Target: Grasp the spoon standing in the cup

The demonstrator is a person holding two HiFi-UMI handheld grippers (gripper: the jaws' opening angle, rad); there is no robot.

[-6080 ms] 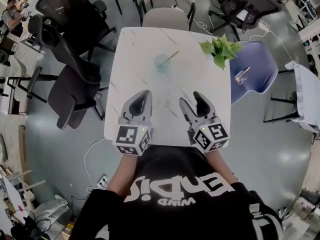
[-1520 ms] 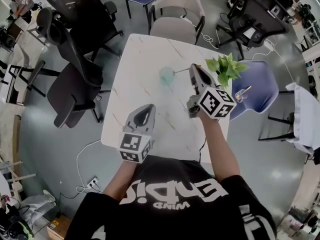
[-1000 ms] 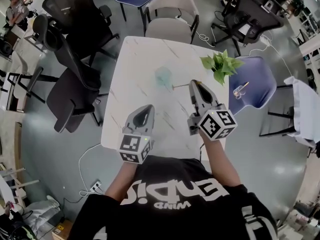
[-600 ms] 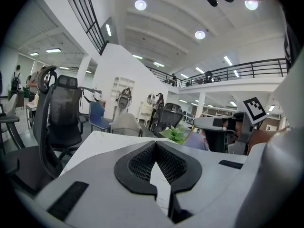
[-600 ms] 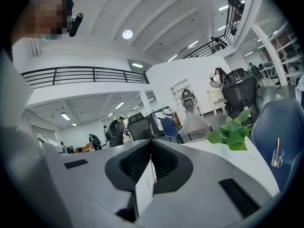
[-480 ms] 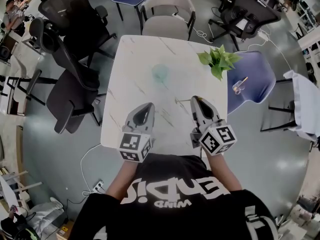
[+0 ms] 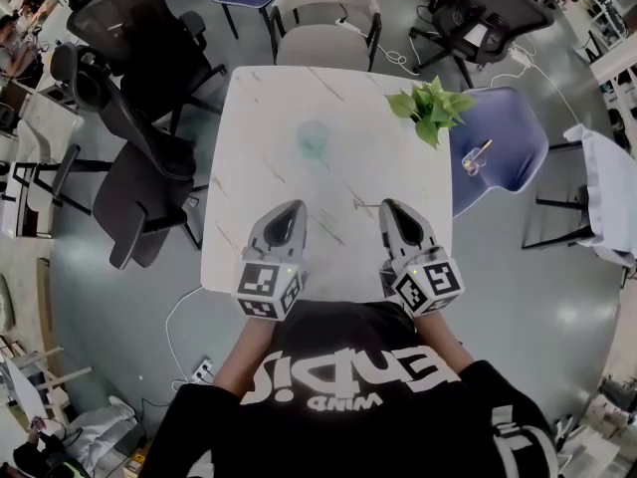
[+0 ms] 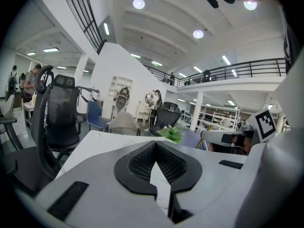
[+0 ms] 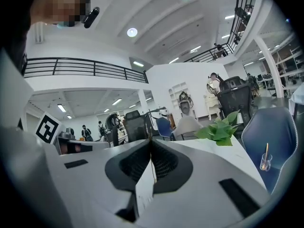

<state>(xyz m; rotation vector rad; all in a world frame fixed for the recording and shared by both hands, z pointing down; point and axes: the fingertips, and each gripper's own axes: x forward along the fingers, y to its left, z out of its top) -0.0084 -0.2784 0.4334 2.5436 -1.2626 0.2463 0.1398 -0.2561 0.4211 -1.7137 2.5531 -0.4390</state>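
Note:
The pale green glass cup point(image 7: 314, 139) stands empty in the middle of the white marble table point(image 7: 259, 98). The thin spoon point(image 7: 365, 205) sticks out to the left from the tips of my right gripper point(image 7: 390, 207), which is shut on it near the table's front edge, well short of the cup. In the right gripper view the spoon shows only as a thin line point(image 9: 152, 167) between the closed jaws of the right gripper point(image 9: 151, 141). My left gripper point(image 7: 289, 210) rests beside it, shut with nothing in it; the left gripper view shows that gripper's point(image 8: 154, 145) jaws meeting.
A potted green plant point(image 7: 430, 108) sits at the table's far right corner. A second glass with a spoon point(image 7: 476, 157) stands on the blue chair point(image 7: 508, 137) to the right. Black office chairs point(image 7: 139, 167) crowd the left side, beige chairs point(image 7: 323, 43) the far side.
My right gripper has drawn back from beside the cup toward the person and sunk lower, carrying the spoon with it. The left gripper has stayed put.

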